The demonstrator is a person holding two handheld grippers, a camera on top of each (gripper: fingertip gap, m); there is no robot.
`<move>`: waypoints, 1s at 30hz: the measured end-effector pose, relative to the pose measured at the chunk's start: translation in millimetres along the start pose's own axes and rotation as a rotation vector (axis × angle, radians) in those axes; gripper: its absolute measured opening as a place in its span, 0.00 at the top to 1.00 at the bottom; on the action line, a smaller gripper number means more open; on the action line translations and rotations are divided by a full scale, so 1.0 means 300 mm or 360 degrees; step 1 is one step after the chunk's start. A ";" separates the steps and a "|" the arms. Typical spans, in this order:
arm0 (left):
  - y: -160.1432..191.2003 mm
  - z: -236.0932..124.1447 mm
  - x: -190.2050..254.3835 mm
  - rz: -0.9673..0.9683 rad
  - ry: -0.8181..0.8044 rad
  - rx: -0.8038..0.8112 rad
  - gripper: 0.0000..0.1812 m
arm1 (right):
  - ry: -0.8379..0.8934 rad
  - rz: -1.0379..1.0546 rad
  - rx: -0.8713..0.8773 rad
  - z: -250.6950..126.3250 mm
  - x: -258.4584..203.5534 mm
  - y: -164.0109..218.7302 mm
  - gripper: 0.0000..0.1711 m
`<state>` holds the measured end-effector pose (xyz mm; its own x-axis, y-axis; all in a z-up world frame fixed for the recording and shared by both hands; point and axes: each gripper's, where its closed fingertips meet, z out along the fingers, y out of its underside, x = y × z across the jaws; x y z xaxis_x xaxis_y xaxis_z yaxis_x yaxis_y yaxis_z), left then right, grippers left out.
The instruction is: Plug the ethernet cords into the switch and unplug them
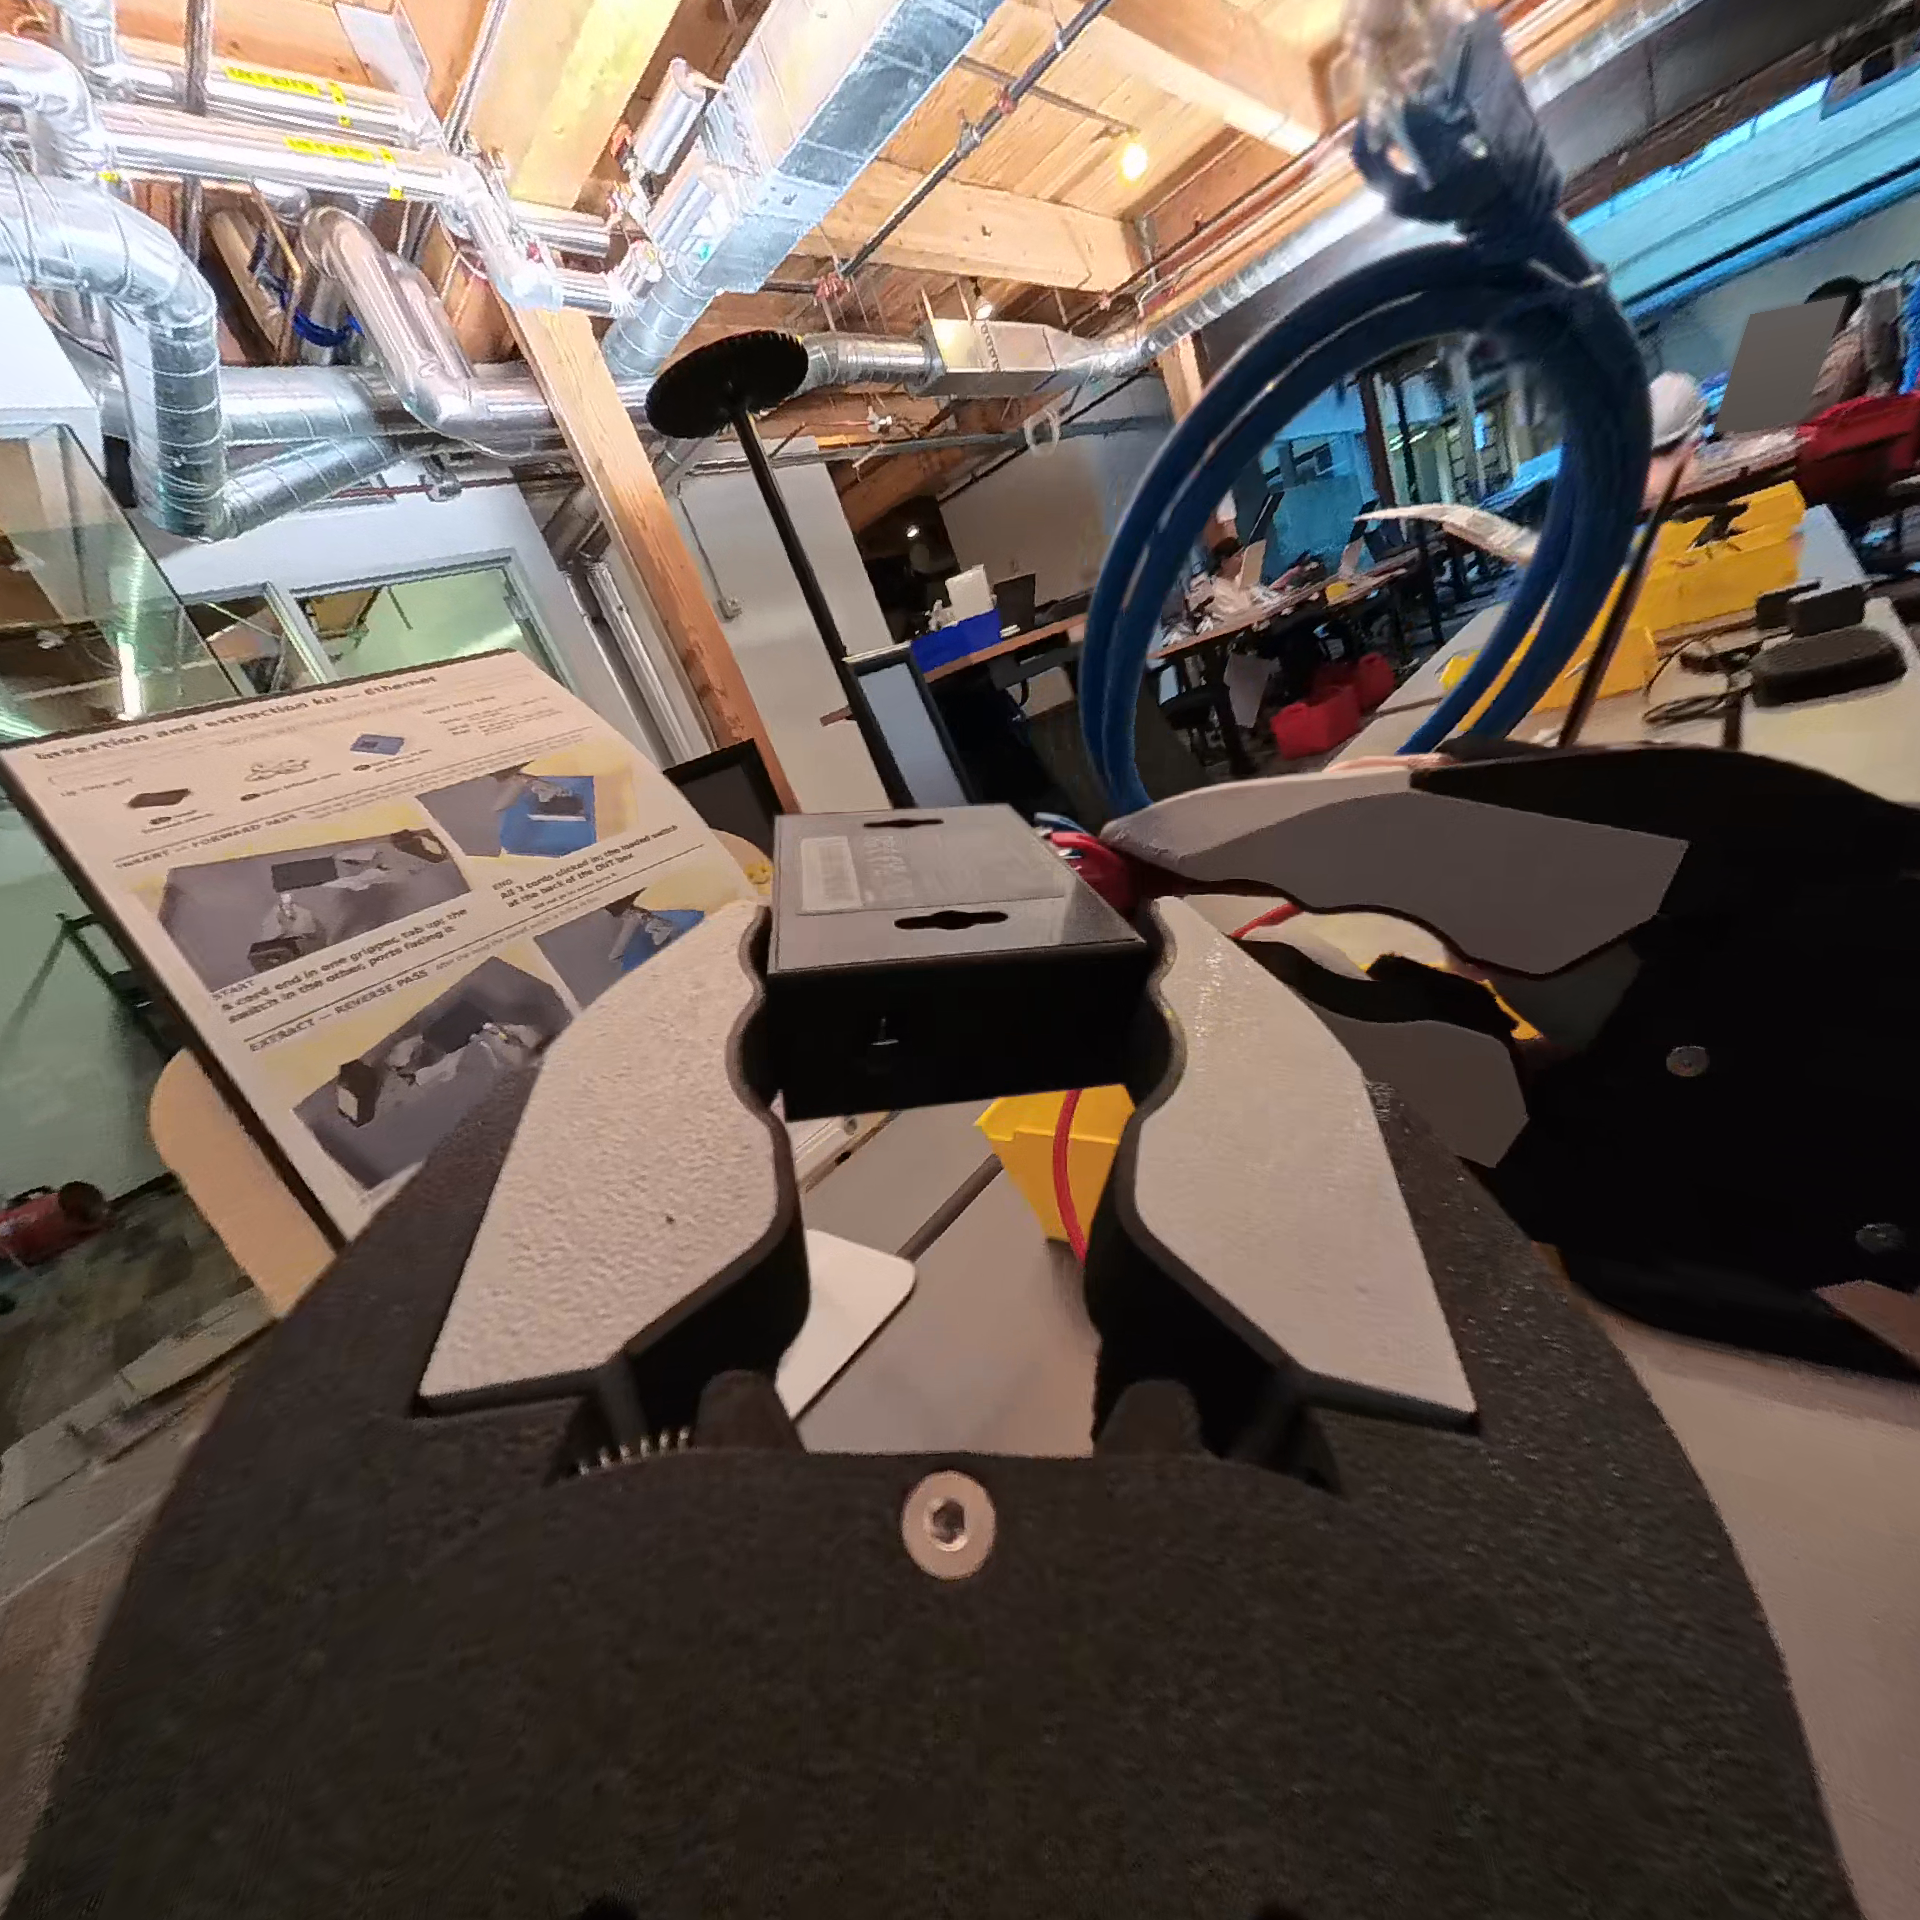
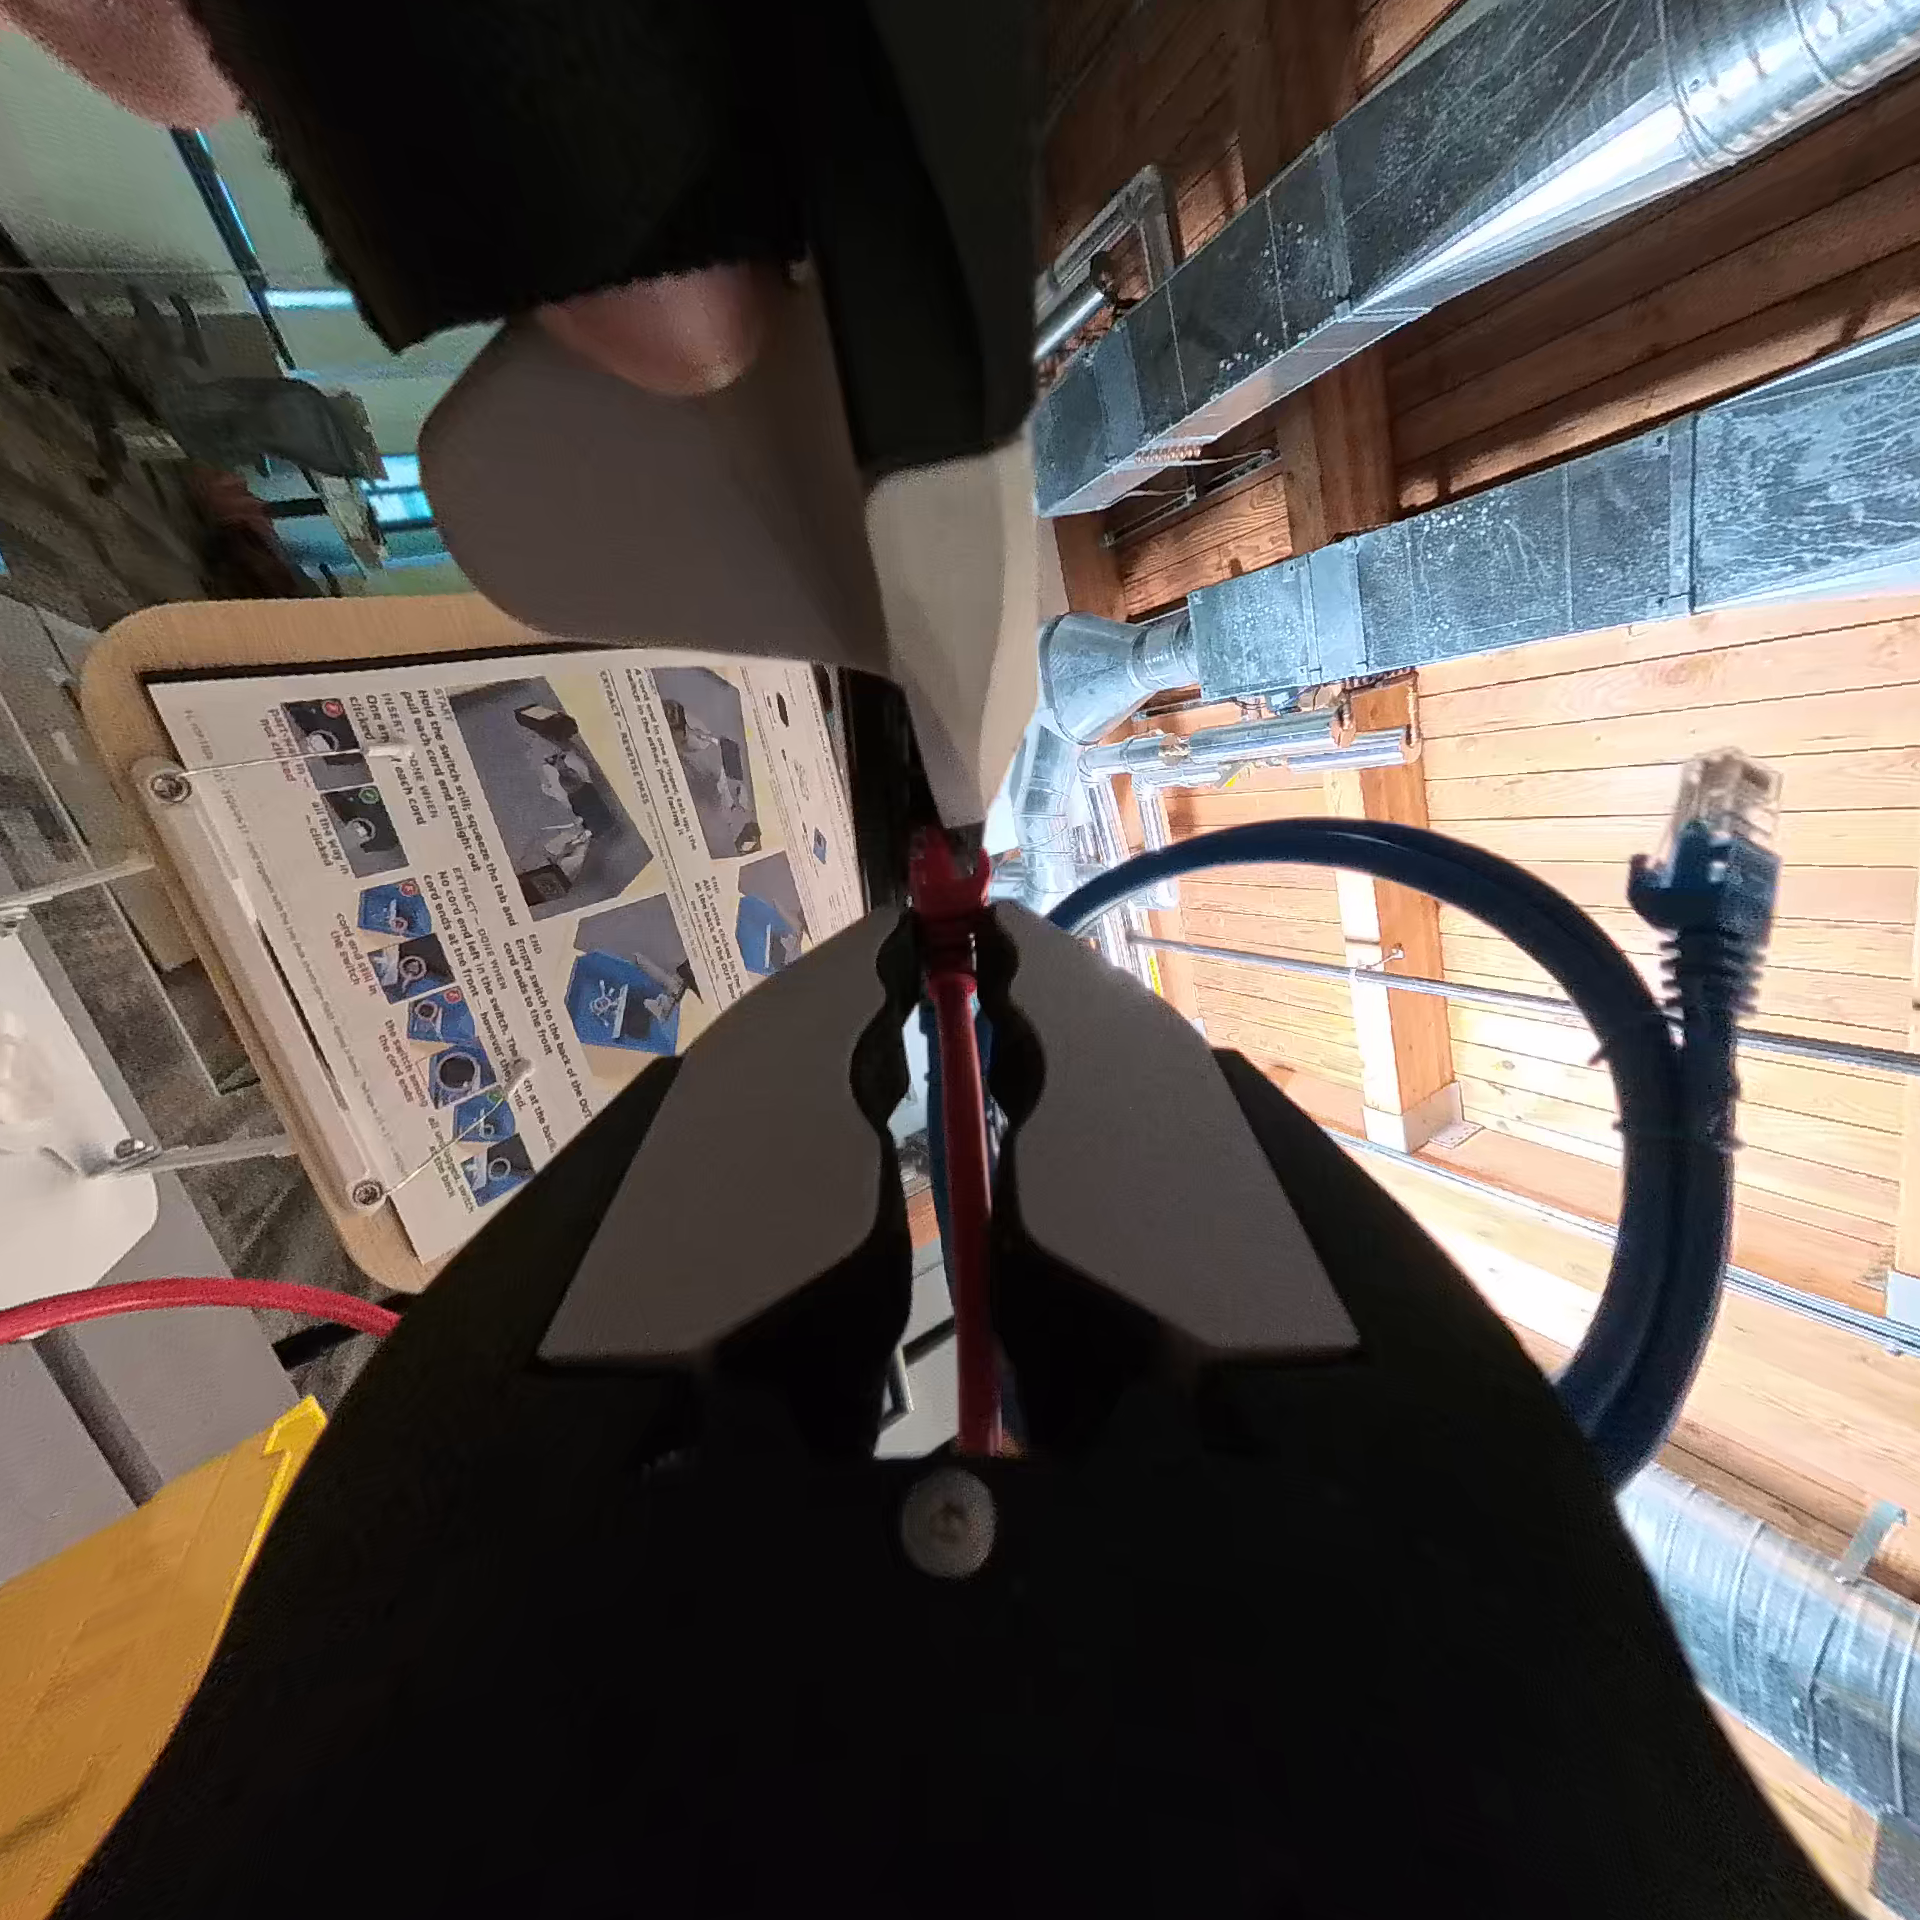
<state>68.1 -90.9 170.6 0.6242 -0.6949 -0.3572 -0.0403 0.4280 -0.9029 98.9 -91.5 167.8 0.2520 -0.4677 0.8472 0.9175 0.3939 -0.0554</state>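
Note:
My left gripper [image 1: 956,935] is shut on a black switch [image 1: 935,904], held in the air with its underside up. My right gripper [image 2: 948,925] is shut on a red ethernet cord [image 2: 961,1143], its plug [image 2: 940,862] at the fingertips. In the left wrist view the right gripper [image 1: 1455,883] comes in from the right, its tips at the switch's far right corner beside a bit of red plug [image 1: 1086,857]. A blue cord [image 1: 1143,623] loops up behind the switch; its free clear plug [image 2: 1725,800] hangs loose in the right wrist view. The switch's ports are hidden.
An instruction board [image 1: 343,883] stands at the left on a grey table [image 1: 977,1340]. A yellow bin [image 1: 1049,1153] sits below the switch with the red cord [image 1: 1070,1174] running into it. More yellow bins [image 1: 1704,582] lie far right. A black pole with a disc [image 1: 727,384] rises behind. Some 4 cm of space lies between my two pairs of fingers.

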 end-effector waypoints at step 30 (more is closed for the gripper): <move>-0.116 -0.063 0.062 0.0635 -0.0314 0.0520 0.64 | 0.0178 0.0319 0.0241 -0.029 0.070 -0.043 0.93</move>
<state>66.5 -129.6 190.9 0.7459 -0.3340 -0.5763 -0.0788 0.8149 -0.5742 95.1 -113.4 181.7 0.4639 -0.4496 0.7633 0.7917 0.5971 -0.1294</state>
